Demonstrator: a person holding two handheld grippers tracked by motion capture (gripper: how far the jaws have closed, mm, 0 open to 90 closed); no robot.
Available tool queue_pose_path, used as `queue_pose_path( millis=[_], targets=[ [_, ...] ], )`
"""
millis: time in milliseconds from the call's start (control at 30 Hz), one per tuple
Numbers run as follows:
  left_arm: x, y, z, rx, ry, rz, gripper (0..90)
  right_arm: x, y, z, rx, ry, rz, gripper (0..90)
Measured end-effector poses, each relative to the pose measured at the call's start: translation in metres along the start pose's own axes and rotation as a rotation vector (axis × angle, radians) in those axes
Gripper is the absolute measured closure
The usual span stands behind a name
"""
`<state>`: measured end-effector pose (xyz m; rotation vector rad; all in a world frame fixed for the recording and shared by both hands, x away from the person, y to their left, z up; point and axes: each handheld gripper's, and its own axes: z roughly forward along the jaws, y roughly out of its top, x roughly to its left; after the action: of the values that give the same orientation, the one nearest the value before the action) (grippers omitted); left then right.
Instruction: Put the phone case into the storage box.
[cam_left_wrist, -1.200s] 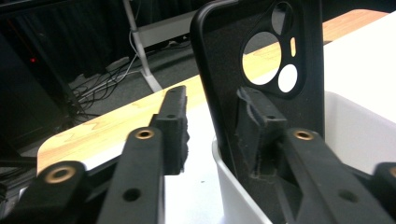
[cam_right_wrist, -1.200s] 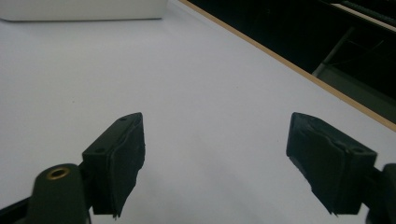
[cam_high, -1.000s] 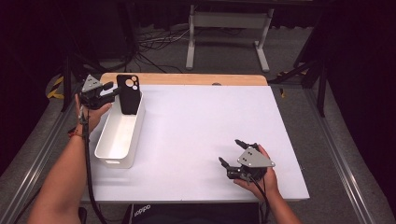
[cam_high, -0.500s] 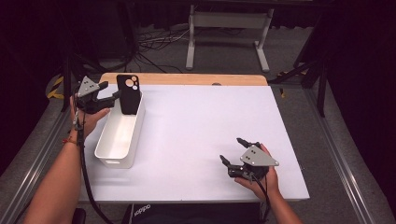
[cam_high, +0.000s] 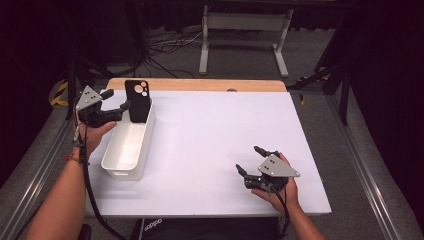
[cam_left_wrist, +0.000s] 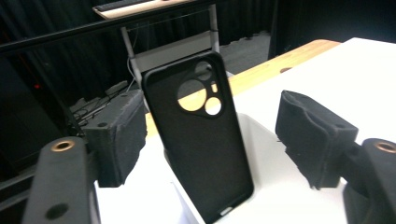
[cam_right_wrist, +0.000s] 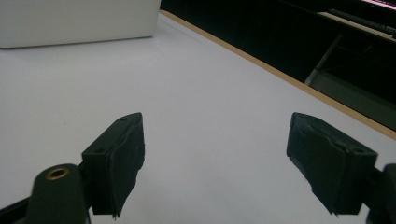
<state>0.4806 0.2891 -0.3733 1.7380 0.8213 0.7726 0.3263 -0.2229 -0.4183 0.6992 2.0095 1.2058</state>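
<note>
A black phone case (cam_high: 137, 100) stands upright at the far end of a white bin (cam_high: 116, 150), leaning on the bin's end wall. My left gripper (cam_high: 116, 99) is open just left of the case, with its jaws pointing at the case but apart from it. In the left gripper view the case (cam_left_wrist: 201, 140) rises between the two open pads (cam_left_wrist: 119, 133), a little beyond them, with its camera cut-outs at the top. My right gripper (cam_high: 248, 159) rests open near the table's front right and holds nothing; its pads (cam_right_wrist: 122, 154) stand wide apart over the bare white table (cam_right_wrist: 196, 93).
The white table top (cam_high: 220, 130) has a wooden strip (cam_high: 210, 84) along its far edge. In the right gripper view the bin's wall (cam_right_wrist: 79, 21) is at the top left. A metal stand (cam_high: 240, 22) and cables lie on the floor beyond the table.
My left gripper has drawn back to the left, away from the phone case, which stays standing in the bin. The right gripper has barely shifted.
</note>
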Motion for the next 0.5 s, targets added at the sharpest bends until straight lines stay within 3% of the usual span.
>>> queue_pose_path(
  millis=[233, 367, 500],
  targets=[
    [-0.01, 0.001, -0.008, -0.019, -0.013, 0.01, 18.0, -0.001, 0.003, -0.004, -0.007, -0.006, -0.025, 19.6],
    [-0.015, 0.0, -0.011, -0.02, -0.021, 0.016, 16.4, -0.006, 0.002, -0.006, -0.012, -0.011, 0.003, 19.3],
    [-0.02, 0.0, -0.015, -0.019, -0.03, 0.022, 13.4, -0.006, 0.002, -0.009, -0.017, -0.013, -0.005, 19.2]
  ],
)
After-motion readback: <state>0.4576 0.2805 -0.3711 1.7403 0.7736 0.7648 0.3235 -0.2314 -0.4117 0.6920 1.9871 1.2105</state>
